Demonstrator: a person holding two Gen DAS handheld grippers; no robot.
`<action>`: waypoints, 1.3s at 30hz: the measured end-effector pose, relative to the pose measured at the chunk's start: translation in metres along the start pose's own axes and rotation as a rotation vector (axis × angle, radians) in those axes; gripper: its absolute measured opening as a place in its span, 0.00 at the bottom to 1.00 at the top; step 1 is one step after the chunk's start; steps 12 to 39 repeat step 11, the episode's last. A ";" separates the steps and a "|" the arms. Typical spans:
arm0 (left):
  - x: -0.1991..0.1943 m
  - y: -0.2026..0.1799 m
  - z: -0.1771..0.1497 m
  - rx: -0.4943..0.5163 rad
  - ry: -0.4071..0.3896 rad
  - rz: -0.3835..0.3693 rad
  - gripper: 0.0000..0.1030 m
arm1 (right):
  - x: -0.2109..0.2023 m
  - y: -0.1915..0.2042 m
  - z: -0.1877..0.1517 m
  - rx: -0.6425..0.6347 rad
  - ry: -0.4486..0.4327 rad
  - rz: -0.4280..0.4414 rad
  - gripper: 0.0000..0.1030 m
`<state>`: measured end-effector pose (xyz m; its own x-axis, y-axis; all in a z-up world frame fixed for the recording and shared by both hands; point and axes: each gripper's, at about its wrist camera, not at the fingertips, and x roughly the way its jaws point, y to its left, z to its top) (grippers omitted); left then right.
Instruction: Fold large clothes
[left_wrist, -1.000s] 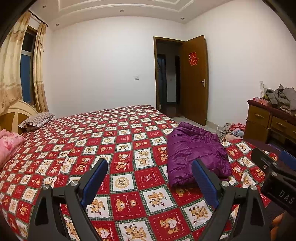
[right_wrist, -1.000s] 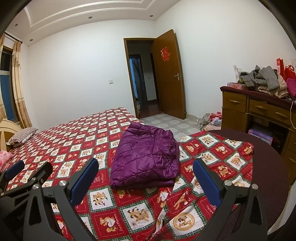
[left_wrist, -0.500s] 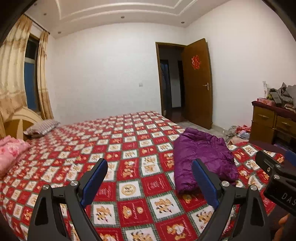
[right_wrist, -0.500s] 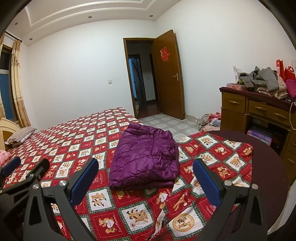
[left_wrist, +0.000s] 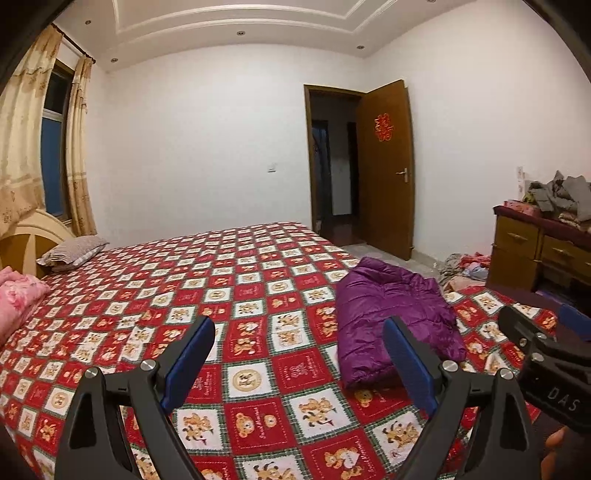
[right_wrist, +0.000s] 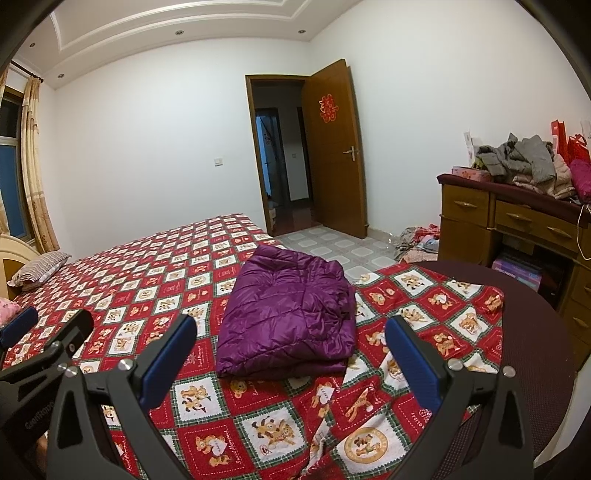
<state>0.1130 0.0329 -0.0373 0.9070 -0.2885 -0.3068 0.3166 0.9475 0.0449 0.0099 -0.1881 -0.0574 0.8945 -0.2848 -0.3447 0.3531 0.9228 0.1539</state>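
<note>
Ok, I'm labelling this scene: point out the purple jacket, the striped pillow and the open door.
purple jacket (right_wrist: 284, 314): right wrist view, quilted top.
striped pillow (left_wrist: 72, 251): left wrist view, top face.
open door (right_wrist: 334, 155): right wrist view, panel middle.

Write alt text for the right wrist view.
A folded purple jacket lies on a bed covered in a red teddy-bear quilt, just beyond the open, empty right gripper. The left gripper shows at lower left; behind stand an open door and a dresser piled with clothes.

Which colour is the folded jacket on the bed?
Purple; the jacket shows best in the right wrist view.
</note>
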 end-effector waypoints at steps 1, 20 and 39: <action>0.000 0.000 0.000 0.004 -0.004 0.001 0.90 | 0.000 0.000 0.000 -0.001 0.000 -0.001 1.00; 0.002 0.001 -0.002 0.020 -0.010 0.039 0.90 | 0.002 0.001 0.000 -0.003 0.007 -0.006 1.00; 0.002 0.001 -0.002 0.020 -0.010 0.039 0.90 | 0.002 0.001 0.000 -0.003 0.007 -0.006 1.00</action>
